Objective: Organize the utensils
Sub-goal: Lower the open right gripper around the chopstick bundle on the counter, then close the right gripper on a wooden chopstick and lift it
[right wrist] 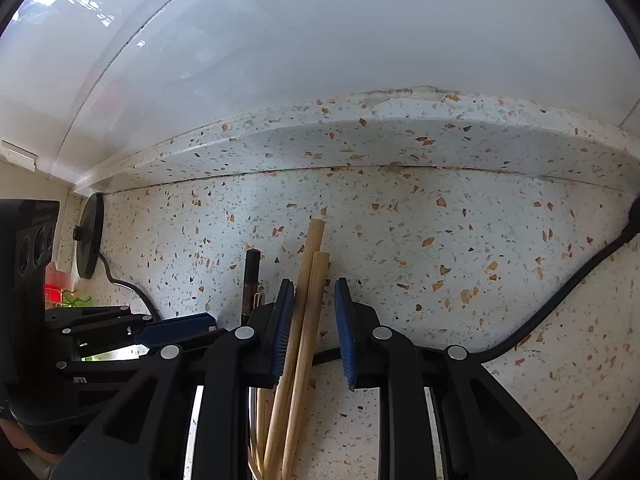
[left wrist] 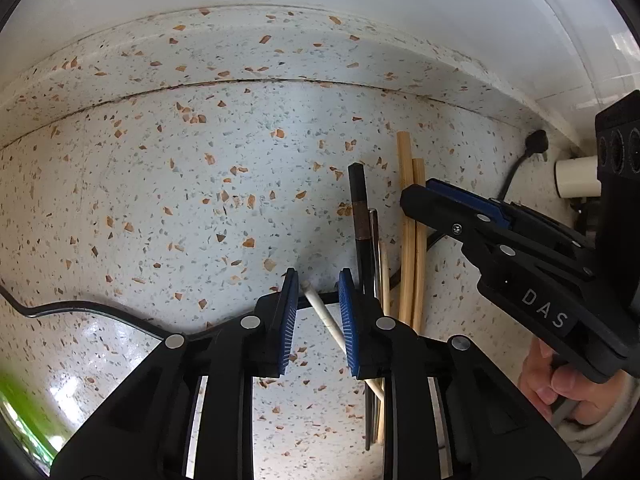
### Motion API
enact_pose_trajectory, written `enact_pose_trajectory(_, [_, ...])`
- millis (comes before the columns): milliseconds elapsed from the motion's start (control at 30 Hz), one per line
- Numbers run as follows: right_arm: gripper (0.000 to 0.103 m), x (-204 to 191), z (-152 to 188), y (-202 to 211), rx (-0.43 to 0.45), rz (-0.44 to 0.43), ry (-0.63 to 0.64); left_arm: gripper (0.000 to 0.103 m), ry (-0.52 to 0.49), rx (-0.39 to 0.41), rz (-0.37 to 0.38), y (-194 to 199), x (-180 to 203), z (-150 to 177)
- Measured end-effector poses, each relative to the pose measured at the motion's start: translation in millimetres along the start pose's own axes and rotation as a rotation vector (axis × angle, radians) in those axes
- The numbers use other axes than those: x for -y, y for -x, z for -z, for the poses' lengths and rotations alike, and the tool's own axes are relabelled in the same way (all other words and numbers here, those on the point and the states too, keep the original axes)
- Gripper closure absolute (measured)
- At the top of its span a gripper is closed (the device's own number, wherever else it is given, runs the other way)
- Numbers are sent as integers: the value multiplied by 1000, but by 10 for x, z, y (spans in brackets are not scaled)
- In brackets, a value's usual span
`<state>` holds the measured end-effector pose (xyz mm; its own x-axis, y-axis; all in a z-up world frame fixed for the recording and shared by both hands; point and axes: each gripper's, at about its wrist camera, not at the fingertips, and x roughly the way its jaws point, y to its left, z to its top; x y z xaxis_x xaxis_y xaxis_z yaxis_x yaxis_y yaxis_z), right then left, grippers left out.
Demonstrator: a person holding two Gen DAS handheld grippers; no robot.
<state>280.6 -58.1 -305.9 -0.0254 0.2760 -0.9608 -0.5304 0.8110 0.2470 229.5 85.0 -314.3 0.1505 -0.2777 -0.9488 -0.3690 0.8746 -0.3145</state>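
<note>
Blue-padded fingers of the left gripper point(left wrist: 319, 280) are seen nearest in its own view, set a little apart, with a white chopstick point(left wrist: 325, 314) slanting through the gap; its far tip lies near the left pad and its lower length passes against the right pad point(left wrist: 349, 320), but whether it is pinched cannot be told. Just right of that, a black chopstick point(left wrist: 357, 208) and two tan bamboo chopsticks point(left wrist: 412, 240) are stood together on the speckled counter point(left wrist: 160, 200). Further right, the right gripper point(right wrist: 315, 286) is held by a hand point(left wrist: 560, 384). In the right wrist view its jaws are parted, the bamboo pair leaning against the left pad point(right wrist: 284, 320), clear of the right one. A black cable point(right wrist: 560, 304) is laid across the counter.
</note>
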Motion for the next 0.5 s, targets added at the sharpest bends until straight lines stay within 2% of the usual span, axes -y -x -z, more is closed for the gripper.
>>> enact_pose_trajectory(367, [90,88,-13,18,-3,-38,-49,87,113,-5,76,56,-197,8])
enact_pose_trajectory(433, [94,134,-20,39,-2,-49,-57,88,123,-3,86,65,-218,17])
enact_pose_trajectory(467, [97,138,-22,45,-2,-54,-58,90,126,-3,88,71,-220,27])
enact_pose_trajectory(500, [97,142,-21,56,-2,-57,-58,97,132,-8,97,66,-230,35])
